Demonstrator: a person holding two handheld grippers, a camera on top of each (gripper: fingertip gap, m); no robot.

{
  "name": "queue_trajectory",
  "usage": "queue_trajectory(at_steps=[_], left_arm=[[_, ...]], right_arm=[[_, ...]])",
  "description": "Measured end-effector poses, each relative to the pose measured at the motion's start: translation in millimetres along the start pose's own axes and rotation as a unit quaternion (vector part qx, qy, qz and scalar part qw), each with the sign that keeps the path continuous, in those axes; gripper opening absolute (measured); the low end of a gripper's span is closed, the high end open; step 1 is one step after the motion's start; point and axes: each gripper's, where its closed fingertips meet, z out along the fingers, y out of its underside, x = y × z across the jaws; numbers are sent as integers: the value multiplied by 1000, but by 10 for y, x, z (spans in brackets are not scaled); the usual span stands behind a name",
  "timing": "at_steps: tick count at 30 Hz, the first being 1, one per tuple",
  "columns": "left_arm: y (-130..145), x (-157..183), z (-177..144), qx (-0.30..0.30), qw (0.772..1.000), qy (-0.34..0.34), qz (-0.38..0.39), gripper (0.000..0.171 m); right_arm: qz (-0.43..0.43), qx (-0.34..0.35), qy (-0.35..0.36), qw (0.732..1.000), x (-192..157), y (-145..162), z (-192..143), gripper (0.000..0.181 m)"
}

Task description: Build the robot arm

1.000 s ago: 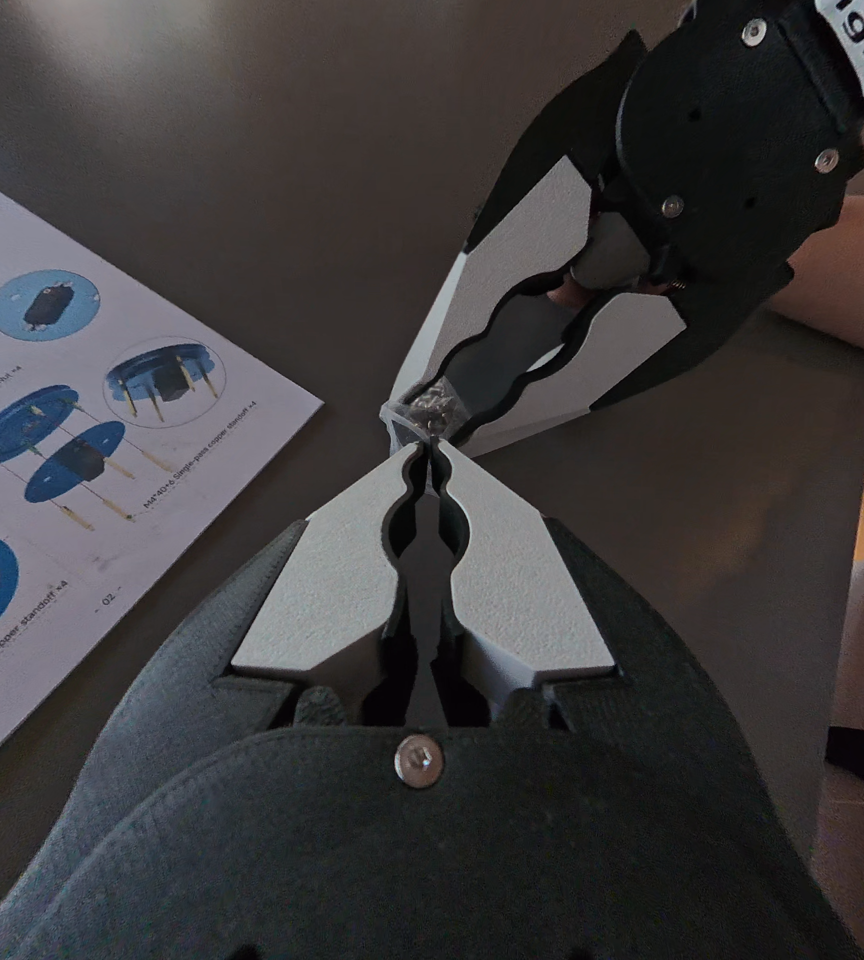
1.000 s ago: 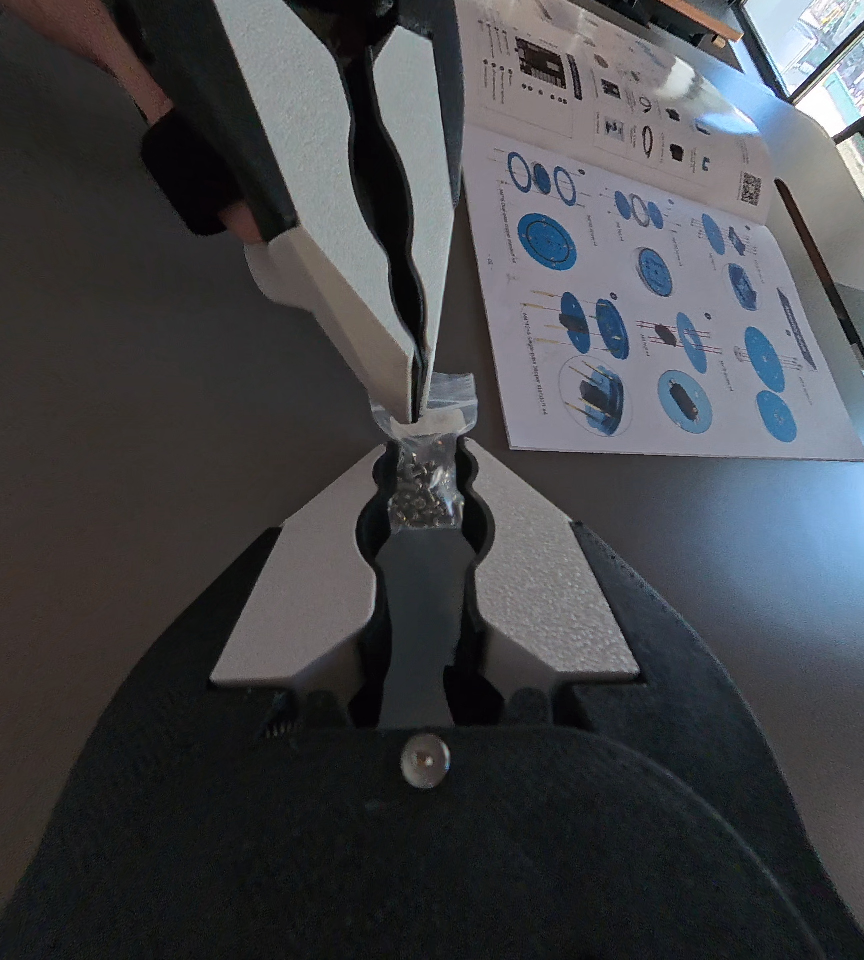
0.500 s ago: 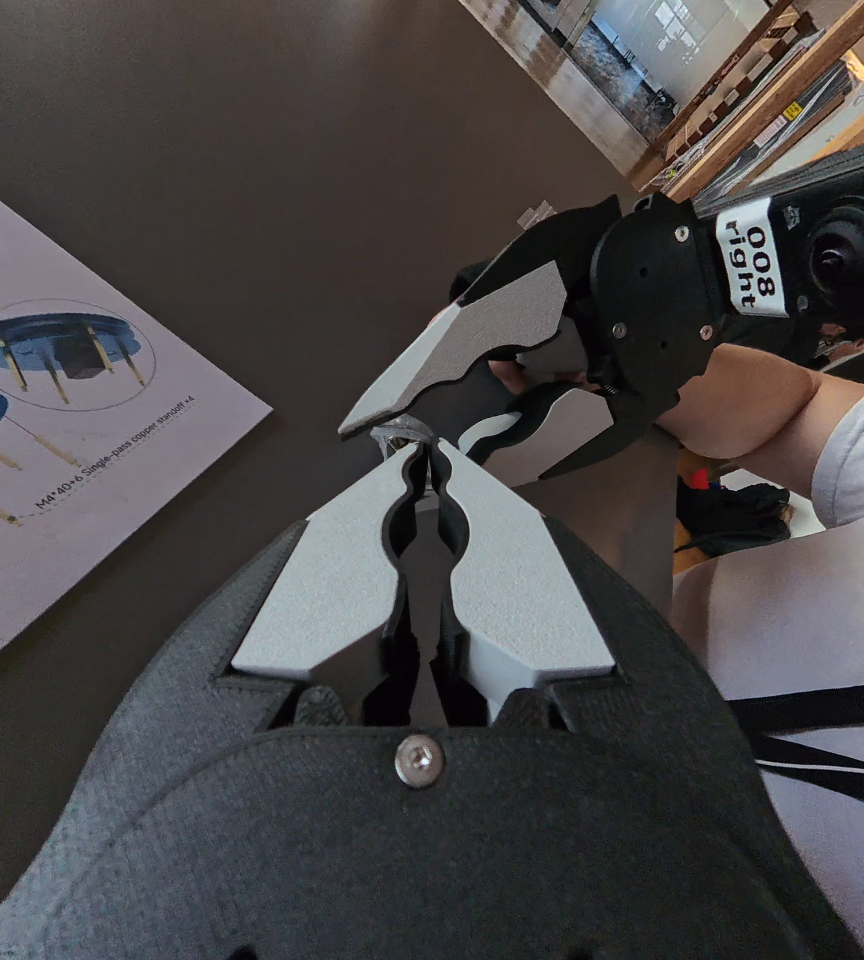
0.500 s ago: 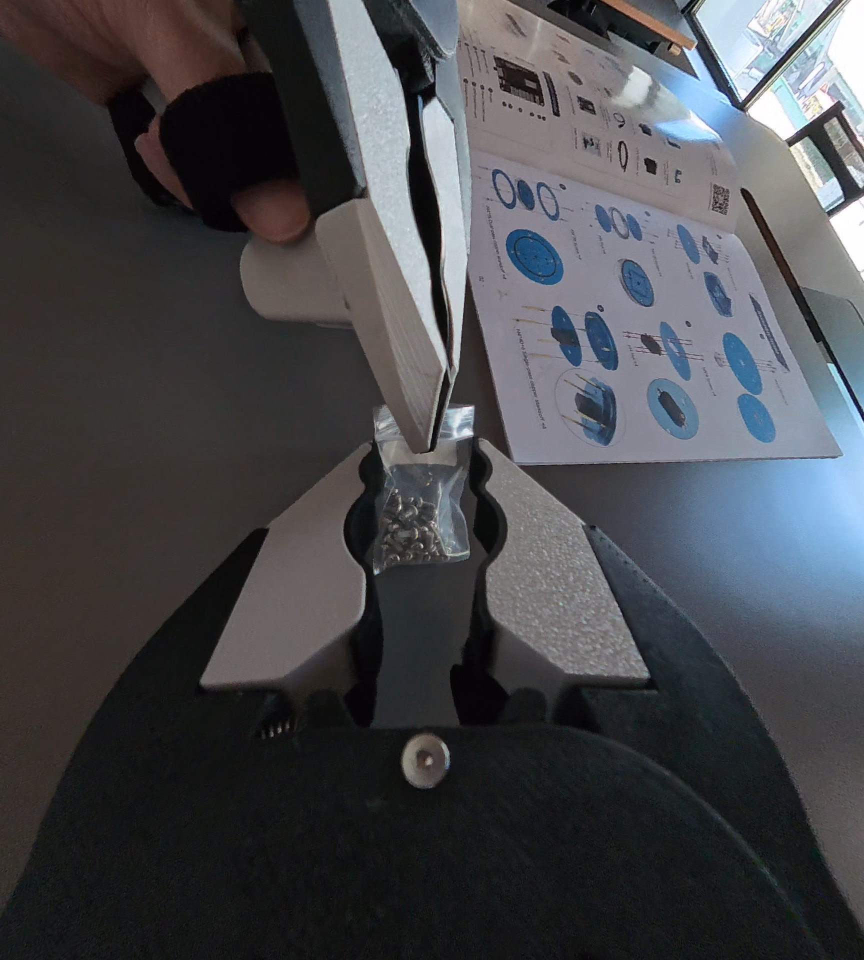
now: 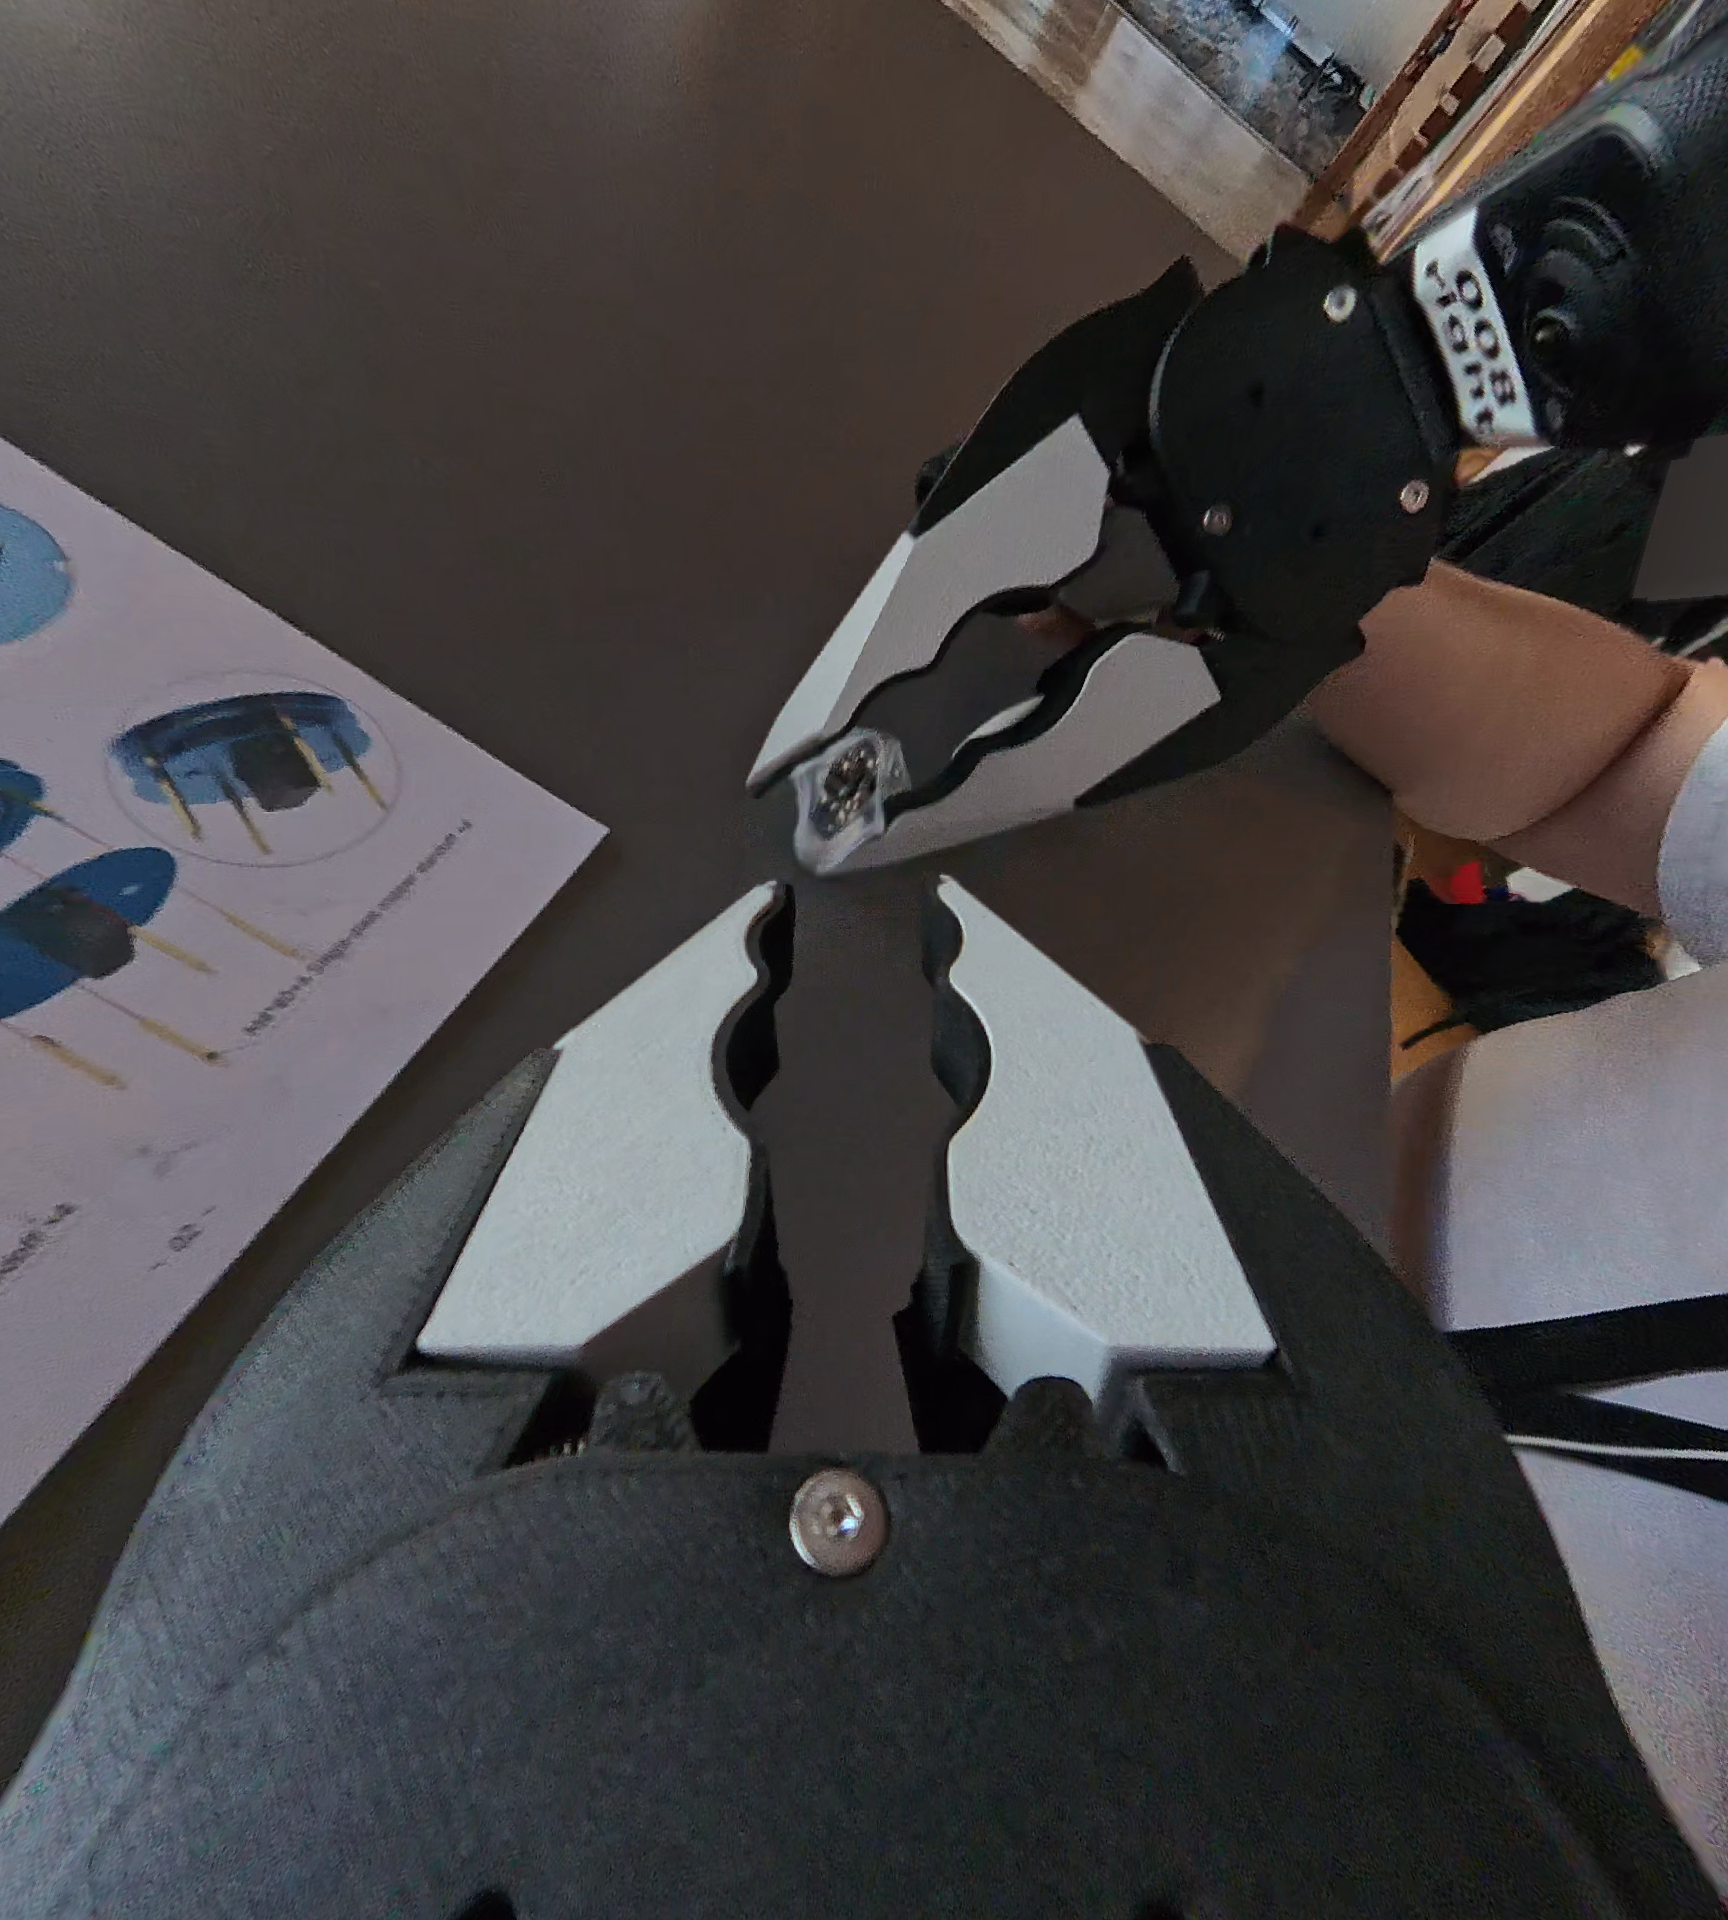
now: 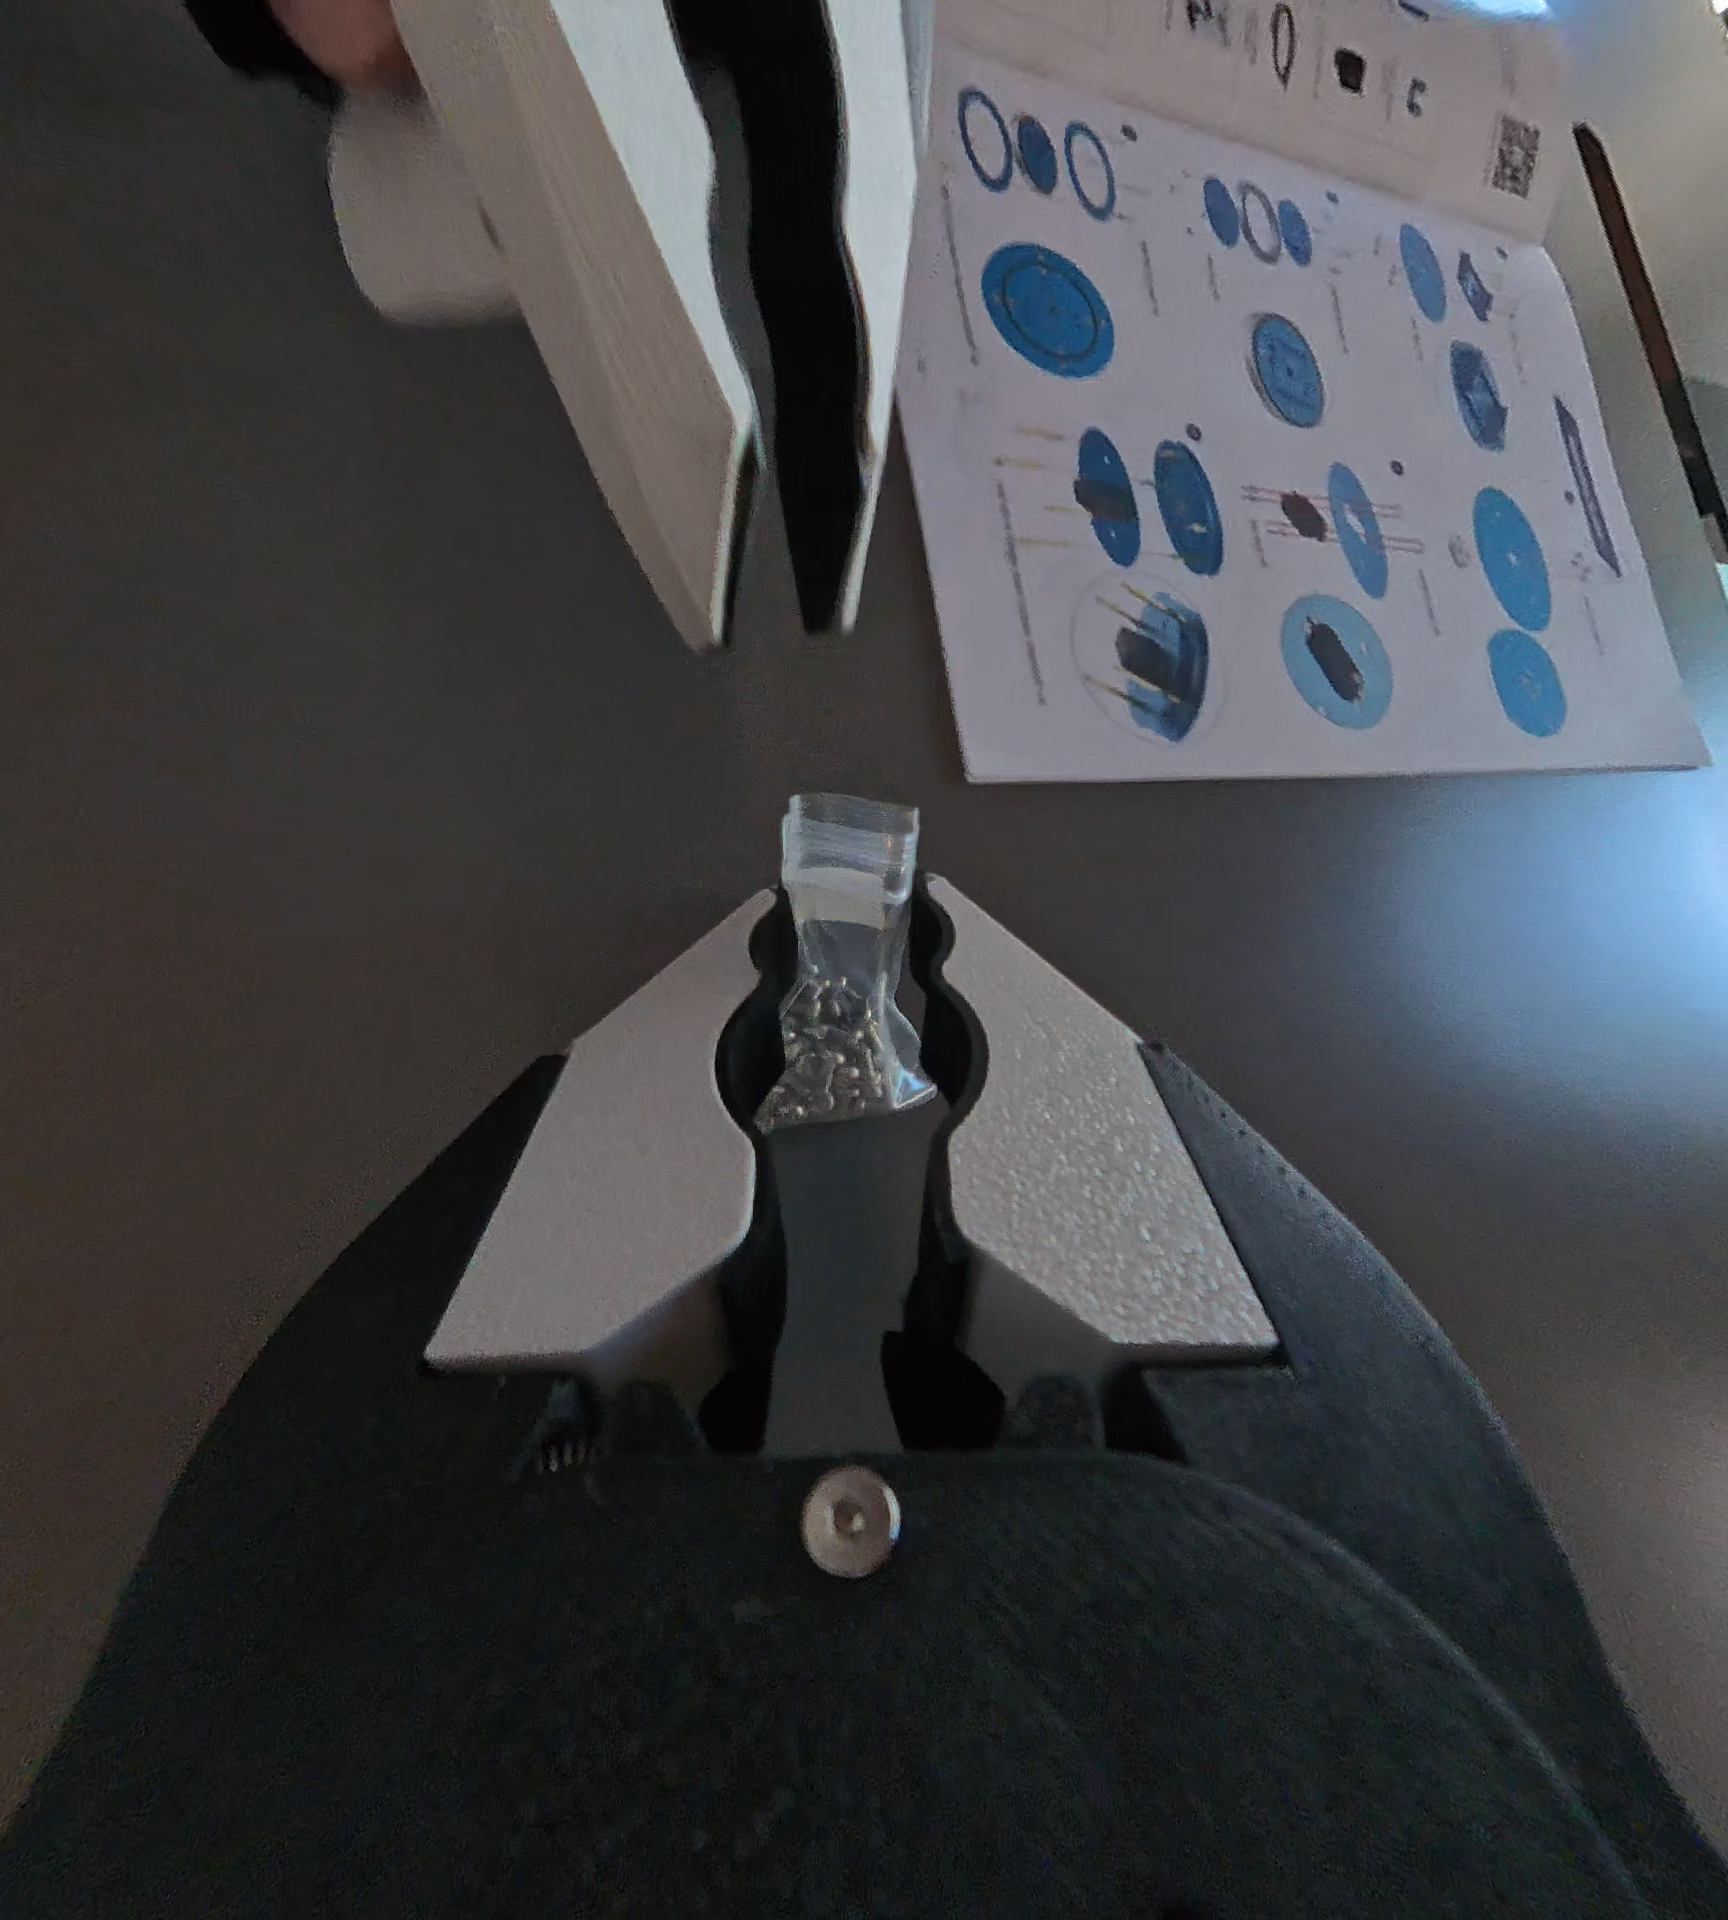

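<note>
My right gripper (image 6: pixel 847 891) is shut on a small clear plastic bag of tiny metal screws (image 6: pixel 844 997). The bag's sealed top sticks out past the fingertips. In the left wrist view the same bag (image 5: pixel 844 795) sits between the right gripper's (image 5: pixel 818 821) tips, above the dark table (image 5: pixel 424 312). My left gripper (image 5: pixel 858 888) is open and empty, its tips just short of the bag and not touching it. In the right wrist view the left gripper (image 6: pixel 772 632) hangs above the bag with its fingers apart.
An open instruction booklet with blue part drawings (image 5: pixel 164 883) lies on the table to the left; in the right wrist view the booklet (image 6: pixel 1255 416) lies at upper right. A person's forearm (image 5: pixel 1514 707) and white clothing fill the right side. About 5 cm separates my left fingertips from my right.
My left gripper was shut on the bag's top; it has let go, opened and drawn back. My right gripper widened for a moment, then closed on the bag again.
</note>
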Motion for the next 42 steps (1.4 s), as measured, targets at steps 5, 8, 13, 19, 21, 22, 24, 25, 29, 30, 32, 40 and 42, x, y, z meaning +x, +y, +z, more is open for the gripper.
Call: queue_trajectory(at_steps=[5,8,13,19,21,22,24,25,29,30,32,40,42], left_arm=[[12,-238,-211,-8,999,-21,36,22],[1,-359,-284,6,998,-42,47,21],[11,-330,-330,25,998,-36,36,19],[64,-347,-315,15,998,-43,40,19],[86,-335,-300,11,998,-39,37,19],[95,-326,-294,9,999,-37,37,19],[106,-319,-287,5,999,-36,38,19],[106,-314,-286,5,999,-35,39,19],[115,-305,-281,3,999,-32,36,19],[116,-305,-280,2,999,-32,35,19],[116,-304,-282,3,999,-31,34,19],[144,-285,-276,-4,999,-28,34,19],[144,-289,-275,-4,999,-27,33,19]], right_arm=[[-5,-76,10,997,394,346,-153,20],[-15,-117,22,993,660,534,-216,20],[-55,-156,30,986,849,689,-241,20],[-102,-177,38,978,929,732,-247,19],[-111,-179,37,977,930,727,-241,19],[-120,-182,35,975,923,727,-244,19],[-146,-191,41,970,959,739,-259,19],[-150,-195,42,968,978,751,-265,19],[-168,-193,39,966,975,717,-290,18],[-169,-194,39,966,986,727,-290,18],[-183,-208,37,960,966,745,-298,18],[-150,-173,15,973,1041,776,-232,18],[-78,-132,-26,988,1053,776,-217,19]])
